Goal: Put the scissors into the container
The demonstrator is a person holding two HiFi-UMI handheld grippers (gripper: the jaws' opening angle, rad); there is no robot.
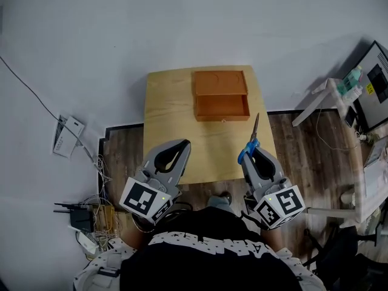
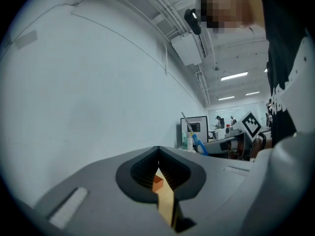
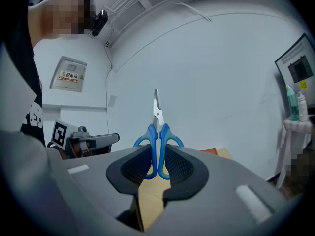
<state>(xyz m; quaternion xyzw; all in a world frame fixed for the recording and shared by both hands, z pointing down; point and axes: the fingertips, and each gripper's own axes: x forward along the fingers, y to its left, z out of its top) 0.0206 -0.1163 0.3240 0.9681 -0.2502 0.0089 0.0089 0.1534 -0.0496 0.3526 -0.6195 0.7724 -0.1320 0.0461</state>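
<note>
The scissors have blue handles and a steel blade that points away from me, over the table's near right part. My right gripper is shut on the handles, with the blade sticking straight up between the jaws. The container is an orange-brown open box at the far middle of the light wooden table, well beyond the scissors' tip. My left gripper hangs over the table's near left edge, shut with nothing in it. Through its jaws a sliver of the container shows.
The table is small and stands against a white wall. On the floor to the left lie cables and a router. At the right stand a white shelf with bottles and a monitor. My shoe shows under the table's near edge.
</note>
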